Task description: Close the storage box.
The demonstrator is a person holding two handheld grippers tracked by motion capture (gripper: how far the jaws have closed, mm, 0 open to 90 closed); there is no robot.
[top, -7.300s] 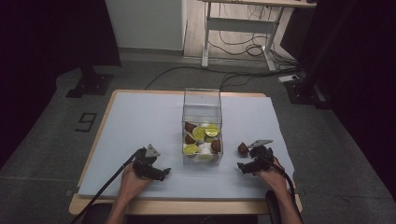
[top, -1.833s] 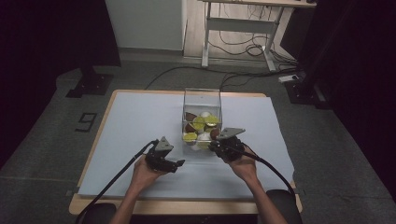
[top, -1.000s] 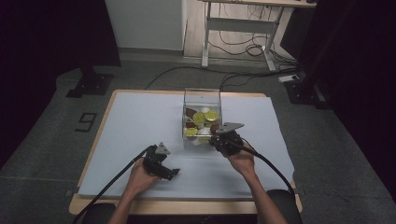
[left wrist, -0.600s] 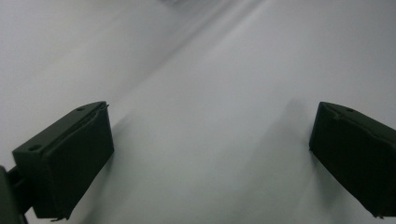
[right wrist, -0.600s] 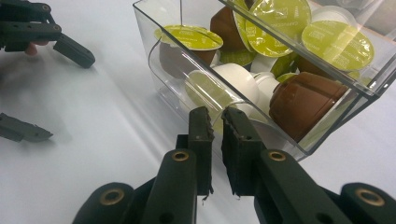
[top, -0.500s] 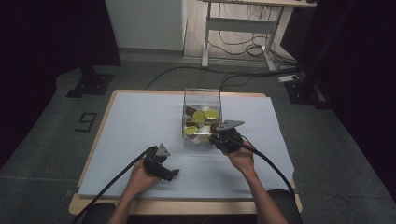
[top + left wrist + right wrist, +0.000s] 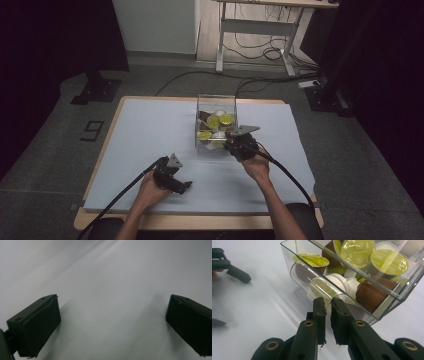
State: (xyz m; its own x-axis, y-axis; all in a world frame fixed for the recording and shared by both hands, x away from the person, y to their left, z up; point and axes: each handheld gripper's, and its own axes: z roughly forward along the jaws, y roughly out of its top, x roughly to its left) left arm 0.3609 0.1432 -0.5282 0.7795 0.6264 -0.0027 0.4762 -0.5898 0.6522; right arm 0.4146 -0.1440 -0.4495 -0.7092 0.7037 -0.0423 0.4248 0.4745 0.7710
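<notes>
The clear plastic box in front of you sits mid-table on the pale, smooth sheet, toward the far edge. It has glossy, straight, see-through walls and an open top, and it is heaped with coffee capsules: squat round cups, some brown and some white, most sealed with shiny yellow-green foil lids that carry small print. One brown cup presses against the near wall, and a white one lies on its side beside it.

Your right gripper has its matte black jaws drawn together to a thin slit with nothing between them, the ragged-edged tips right at the box's near lower wall; whether they touch it cannot be told. In the high view it sits at the box's near right corner.

Your left gripper rests low over the sheet, well apart from the box, its blocky black jaws spread wide over bare sheet.
</notes>
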